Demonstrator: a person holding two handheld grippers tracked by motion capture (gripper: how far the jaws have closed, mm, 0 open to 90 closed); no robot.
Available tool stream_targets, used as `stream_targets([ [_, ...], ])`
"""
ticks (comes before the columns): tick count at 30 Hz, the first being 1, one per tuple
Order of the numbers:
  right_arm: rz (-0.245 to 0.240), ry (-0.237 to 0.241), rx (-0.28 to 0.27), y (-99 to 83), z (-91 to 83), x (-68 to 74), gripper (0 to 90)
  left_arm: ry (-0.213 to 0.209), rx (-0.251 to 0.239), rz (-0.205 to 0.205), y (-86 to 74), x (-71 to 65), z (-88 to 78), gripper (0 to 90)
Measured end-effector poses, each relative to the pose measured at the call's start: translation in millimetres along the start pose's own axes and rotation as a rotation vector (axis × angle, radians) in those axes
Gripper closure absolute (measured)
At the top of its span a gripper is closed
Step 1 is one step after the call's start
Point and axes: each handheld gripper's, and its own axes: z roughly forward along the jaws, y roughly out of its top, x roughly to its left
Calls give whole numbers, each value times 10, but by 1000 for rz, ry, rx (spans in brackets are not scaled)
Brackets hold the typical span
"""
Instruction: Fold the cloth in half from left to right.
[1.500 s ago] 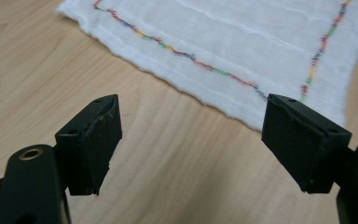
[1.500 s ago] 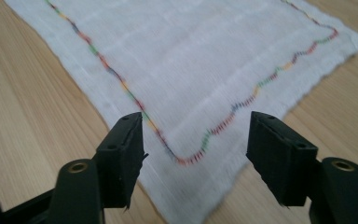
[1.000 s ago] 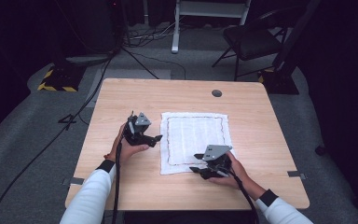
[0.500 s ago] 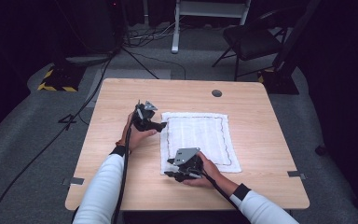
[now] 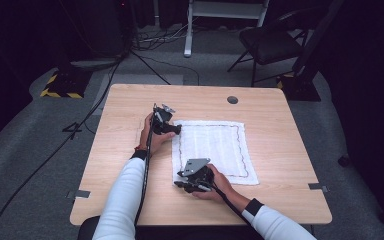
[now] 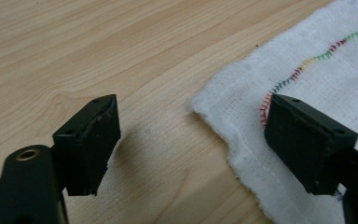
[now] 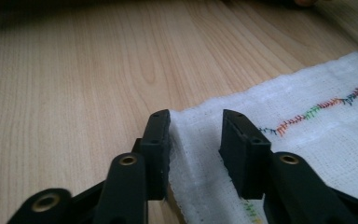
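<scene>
While the white cloth (image 5: 212,150) lies flat and unfolded on the surface (image 5: 280,115), the left tongs (image 6: 191,140) gape over its far-left corner and the right tongs (image 7: 196,144) straddle its near-left edge half-parted, so neither has clamped and any lifting or folding seems ahead.
</scene>
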Motion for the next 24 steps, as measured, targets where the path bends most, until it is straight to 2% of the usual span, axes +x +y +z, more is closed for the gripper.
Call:
stream_targets([
  [3,10,-18,0,0,-1,10,713,-23,-1,-44,-1,56,25,164],
  [6,5,-41,5,4,-1,13,805,-11,7,-34,11,49,34,166],
  [7,5,-44,6,4,-2,12,823,-16,4,-32,11,48,33,195],
  [9,-4,-51,13,5,-10,10,859,-40,-7,-11,9,41,16,312],
  [10,-4,-51,13,5,-10,10,859,-61,-10,2,10,36,4,312],
  [13,-10,-50,16,5,-19,9,873,-111,-19,13,-1,14,-26,574],
  [16,-15,-52,17,7,-24,17,876,-161,-21,12,-29,53,-50,740],
  [18,-24,-54,10,28,-42,30,878,-171,-17,22,-50,73,-73,818],
  [24,-42,-49,-11,111,-68,68,881,-153,2,49,-85,124,-179,866],
])
